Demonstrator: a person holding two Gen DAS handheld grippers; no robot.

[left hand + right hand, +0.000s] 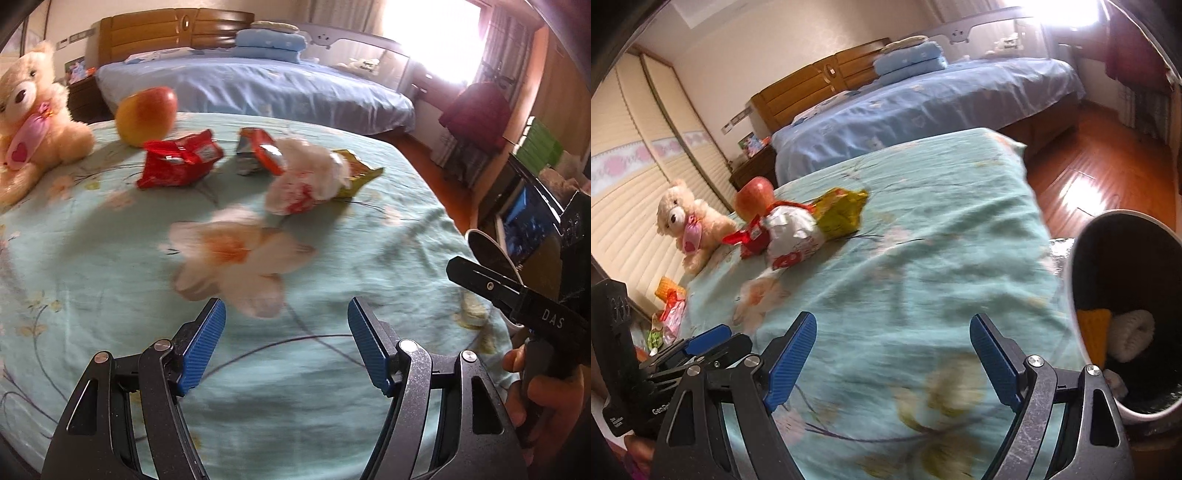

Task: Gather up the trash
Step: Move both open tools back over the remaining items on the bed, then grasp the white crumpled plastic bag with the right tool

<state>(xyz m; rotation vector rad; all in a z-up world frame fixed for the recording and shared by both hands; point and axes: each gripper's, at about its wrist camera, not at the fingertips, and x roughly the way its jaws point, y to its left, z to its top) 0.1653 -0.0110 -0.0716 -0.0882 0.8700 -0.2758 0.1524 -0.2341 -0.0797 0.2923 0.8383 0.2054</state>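
Hovering over the bed (110, 258), left hand-held gripper (286, 328) and right hand-held gripper (894, 341) both agape and empty, bin (1071, 280) at right edge, wrappers (181, 158) mid-bed, apple (147, 114) and bear (29, 118) at far edge.

Red wrapper (750, 236) mostly hidden behind white bag (792, 236), left of frame. Bin (1075, 280) cut off at right edge. Printed flower (236, 254) on bedspread motion-blurred.

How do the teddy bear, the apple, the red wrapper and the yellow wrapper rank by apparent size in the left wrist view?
1. teddy bear, partly cut off
2. red wrapper
3. apple, close to the red wrapper, so unsure
4. yellow wrapper, partly hidden
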